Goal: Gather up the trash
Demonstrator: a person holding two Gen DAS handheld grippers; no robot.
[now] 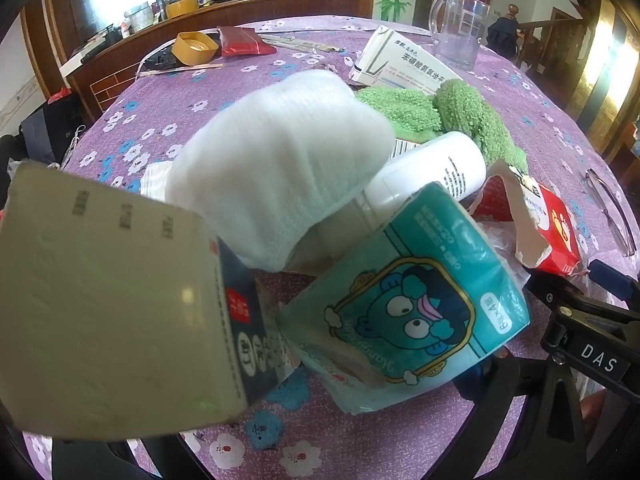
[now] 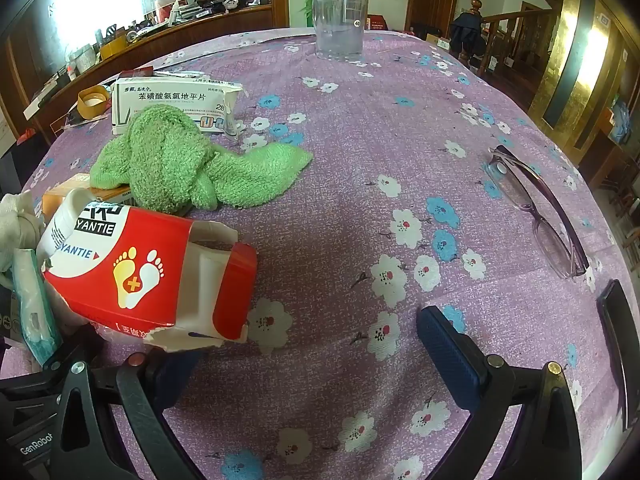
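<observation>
In the left wrist view my left gripper [image 1: 280, 360] is shut on a bundle of trash: a beige carton [image 1: 108, 304], a teal tissue packet [image 1: 408, 312] and a wad of white tissue [image 1: 280, 164]. Its fingers are hidden behind them. A white bottle [image 1: 436, 172] and a torn red box [image 1: 548, 220] lie behind. The right gripper's body [image 1: 592, 344] shows at the right. In the right wrist view my right gripper [image 2: 316, 360] is open, its left finger [image 2: 176, 376] just under the torn red box [image 2: 152, 272], its right finger [image 2: 452, 352] over bare cloth.
A green fuzzy cloth [image 2: 180, 160] lies on the purple flowered tablecloth [image 2: 380, 140], with a white medicine box [image 2: 172, 100] behind it. A clear plastic mug [image 2: 340, 20] stands at the far edge. Purple glasses [image 2: 540, 208] lie at right. A yellow lid [image 1: 194, 46] is far left.
</observation>
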